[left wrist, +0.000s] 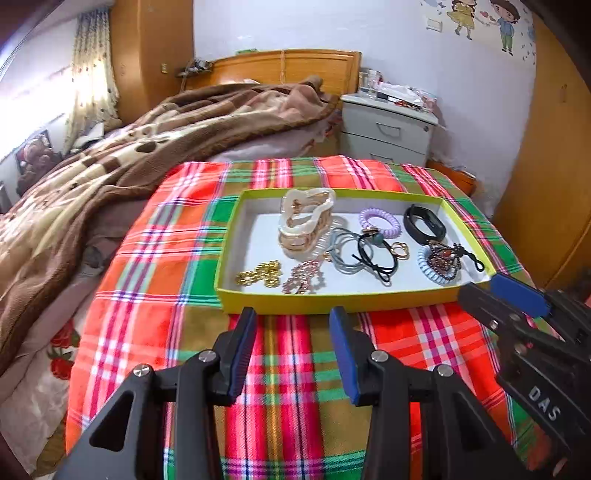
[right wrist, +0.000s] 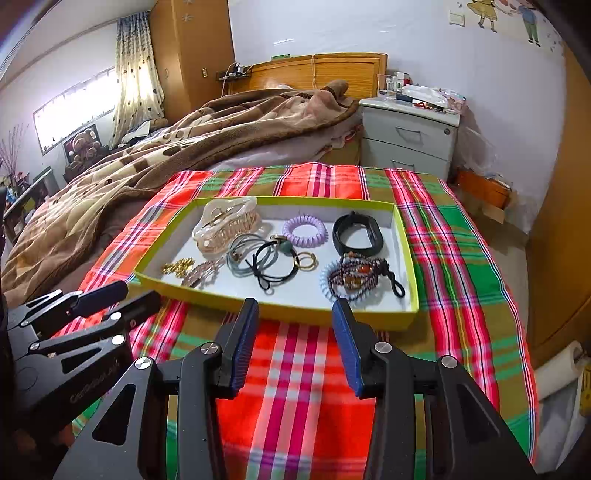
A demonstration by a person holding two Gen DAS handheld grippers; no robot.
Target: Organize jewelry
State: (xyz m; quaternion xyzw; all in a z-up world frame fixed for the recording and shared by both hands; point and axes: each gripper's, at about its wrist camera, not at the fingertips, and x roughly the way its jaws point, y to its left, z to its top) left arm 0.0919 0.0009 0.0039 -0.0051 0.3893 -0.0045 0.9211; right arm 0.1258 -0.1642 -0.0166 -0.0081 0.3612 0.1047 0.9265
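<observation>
From the left wrist view, the left gripper hangs over a red, green and pink plaid cloth that covers the surface; its blue-padded fingers stand apart with nothing between them. Just past the fingertips lies a shallow yellow-green cardboard tray with a white floor. Inside it sit a cream and gold hair claw, a lilac spiral hair tie, a black wristband, grey and black elastic hair ties, a small gold chain piece, a pink beaded piece and a dark beaded bracelet lying on a pale blue spiral tie. The right gripper enters from the right edge, near the tray's front right corner. Behind the cloth lie a rumpled brown patterned blanket on a bed with a wooden headboard, and a white bedside cabinet with drawers.

From the right wrist view, the right gripper has its fingers spread wide and empty, close to the tray's front wall. The left gripper shows at the lower left, beside the tray's near left corner. A dotted curtain hangs by a bright window, and cartoon figures decorate the white wall.
</observation>
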